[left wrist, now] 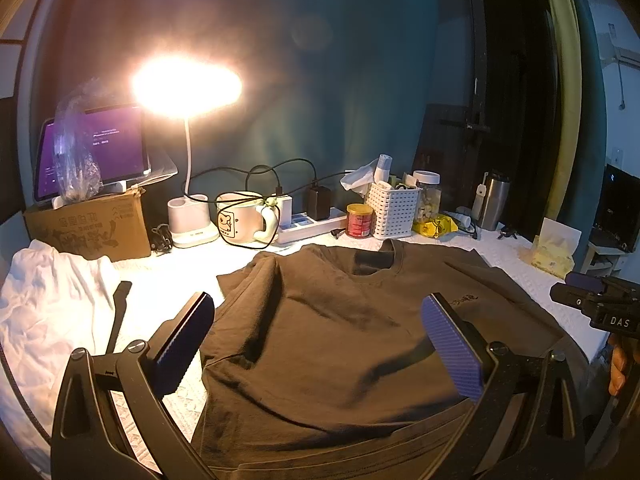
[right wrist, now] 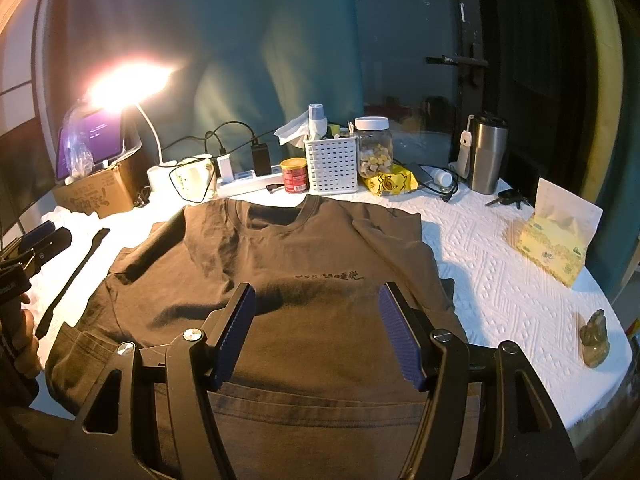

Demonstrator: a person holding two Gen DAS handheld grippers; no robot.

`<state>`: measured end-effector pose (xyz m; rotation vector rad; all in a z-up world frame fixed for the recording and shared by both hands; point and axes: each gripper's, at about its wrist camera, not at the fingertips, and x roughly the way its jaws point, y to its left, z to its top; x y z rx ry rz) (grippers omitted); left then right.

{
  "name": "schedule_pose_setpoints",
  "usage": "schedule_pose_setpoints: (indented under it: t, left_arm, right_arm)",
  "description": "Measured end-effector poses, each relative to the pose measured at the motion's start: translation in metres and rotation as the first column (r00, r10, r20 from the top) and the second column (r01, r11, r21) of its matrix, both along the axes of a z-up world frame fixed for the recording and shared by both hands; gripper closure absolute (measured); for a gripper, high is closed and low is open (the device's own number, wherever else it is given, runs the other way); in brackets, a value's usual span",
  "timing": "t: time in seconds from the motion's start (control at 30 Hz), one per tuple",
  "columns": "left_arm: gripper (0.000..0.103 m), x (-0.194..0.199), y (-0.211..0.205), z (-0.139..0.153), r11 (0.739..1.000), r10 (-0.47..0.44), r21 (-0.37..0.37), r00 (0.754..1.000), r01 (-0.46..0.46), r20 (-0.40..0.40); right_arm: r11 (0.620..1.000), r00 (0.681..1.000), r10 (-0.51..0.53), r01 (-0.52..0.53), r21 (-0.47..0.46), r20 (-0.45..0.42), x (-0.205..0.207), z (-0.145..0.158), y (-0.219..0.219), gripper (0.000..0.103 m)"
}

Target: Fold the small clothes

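Observation:
A dark brown T-shirt (left wrist: 340, 340) lies spread front-up on the white quilted table cover, collar toward the back; it also shows in the right wrist view (right wrist: 304, 280), with small dark lettering on the chest. My left gripper (left wrist: 320, 344) is open and empty, hovering over the shirt's lower left part. My right gripper (right wrist: 316, 332) is open and empty over the shirt's lower middle, near the hem. The right gripper shows at the left view's right edge (left wrist: 592, 296); the left gripper shows at the right view's left edge (right wrist: 36, 244).
A white garment (left wrist: 52, 312) lies left of the shirt. Along the back stand a cardboard box (left wrist: 92, 228) with a tablet, a lit lamp (left wrist: 188, 84), a mug (left wrist: 244, 220), a power strip (left wrist: 312, 224), a red can (right wrist: 295, 176), a white basket (right wrist: 332, 164), a jar (right wrist: 374, 148) and a steel tumbler (right wrist: 486, 156). A tissue pack (right wrist: 556, 244) and a small figurine (right wrist: 595, 340) sit right.

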<state>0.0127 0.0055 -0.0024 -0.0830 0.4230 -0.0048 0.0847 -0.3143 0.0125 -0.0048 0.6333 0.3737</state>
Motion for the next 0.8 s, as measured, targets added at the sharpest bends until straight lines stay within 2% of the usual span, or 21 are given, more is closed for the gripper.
schedule_pose_setpoints:
  t: [0.8]
  left_arm:
    - [0.001, 0.004, -0.009, 0.000, 1.000, 0.003, 0.014, 1.000, -0.003, -0.007]
  right_arm:
    - [1.000, 1.000, 0.011, -0.011, 0.001, -0.012, 0.005, -0.006, 0.003, 0.035]
